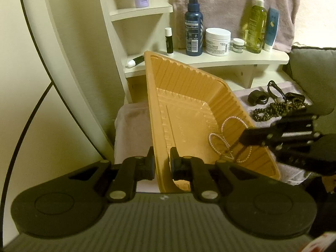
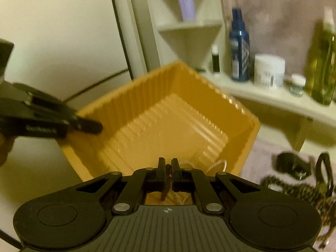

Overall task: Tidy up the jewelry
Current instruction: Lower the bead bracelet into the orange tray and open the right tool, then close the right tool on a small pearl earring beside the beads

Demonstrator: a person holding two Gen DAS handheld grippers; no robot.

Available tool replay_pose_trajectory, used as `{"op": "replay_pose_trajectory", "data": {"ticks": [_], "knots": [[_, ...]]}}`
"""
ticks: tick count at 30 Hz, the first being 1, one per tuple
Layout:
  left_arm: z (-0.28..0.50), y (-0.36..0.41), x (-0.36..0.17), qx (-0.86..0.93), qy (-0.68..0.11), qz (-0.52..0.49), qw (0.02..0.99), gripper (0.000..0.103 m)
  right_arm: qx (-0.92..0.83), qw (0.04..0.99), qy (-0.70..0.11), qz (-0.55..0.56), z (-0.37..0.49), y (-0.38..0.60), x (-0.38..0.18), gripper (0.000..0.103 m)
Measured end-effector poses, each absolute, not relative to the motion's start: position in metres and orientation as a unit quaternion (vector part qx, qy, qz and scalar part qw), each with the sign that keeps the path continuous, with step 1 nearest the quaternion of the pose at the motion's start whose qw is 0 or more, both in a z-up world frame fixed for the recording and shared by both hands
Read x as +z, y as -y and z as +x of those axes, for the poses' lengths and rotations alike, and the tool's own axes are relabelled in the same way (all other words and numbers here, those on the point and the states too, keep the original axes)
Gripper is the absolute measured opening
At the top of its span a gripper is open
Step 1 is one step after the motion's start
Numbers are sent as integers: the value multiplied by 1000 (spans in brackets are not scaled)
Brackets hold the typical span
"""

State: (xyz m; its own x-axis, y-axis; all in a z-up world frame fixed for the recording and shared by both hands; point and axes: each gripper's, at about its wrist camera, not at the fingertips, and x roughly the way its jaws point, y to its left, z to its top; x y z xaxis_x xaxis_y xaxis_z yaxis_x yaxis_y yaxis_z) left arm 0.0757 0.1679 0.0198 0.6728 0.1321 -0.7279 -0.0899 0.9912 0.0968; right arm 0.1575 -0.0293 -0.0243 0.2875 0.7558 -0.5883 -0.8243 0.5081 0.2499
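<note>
Orange ribbed plastic tray (image 1: 189, 105): rim clamped between the left gripper (image 1: 162, 159) fingers, tilted, apparently to steady it for loading. Pearl necklace (image 1: 229, 140): lies inside the tray, just beyond the right gripper (image 2: 167, 168) tips; those fingers are clenched on a small dark piece, unidentifiable. Dark bead strand (image 1: 279, 109): on the cloth right of the right fingers, unsorted.

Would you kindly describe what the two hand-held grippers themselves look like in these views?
Both are matte black. The left hand-held gripper has two flat fingers on linkage arms with silver pivot pins, round discs at either side and a ribbed grey base. The right hand-held gripper matches, with a small crosshair mark on its base.
</note>
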Motion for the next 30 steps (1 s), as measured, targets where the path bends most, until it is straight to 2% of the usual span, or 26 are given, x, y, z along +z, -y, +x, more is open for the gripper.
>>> {"op": "replay_pose_trajectory", "data": {"ticks": [5, 8, 11, 19, 30], "knots": [[76, -166, 20, 60, -399, 27, 914, 12, 478, 808, -342, -48, 159, 31, -31, 6], [75, -165, 21, 59, -399, 29, 915, 12, 472, 814, -336, -43, 159, 37, -28, 21], [75, -165, 21, 59, -399, 28, 915, 12, 458, 825, -329, -41, 160, 46, -23, 27], [75, -165, 22, 61, -399, 28, 915, 12, 366, 875, -317, -27, 166, 106, -19, 33], [76, -165, 22, 63, -399, 32, 914, 12, 212, 916, -340, -14, 175, 211, -56, 33]]}}
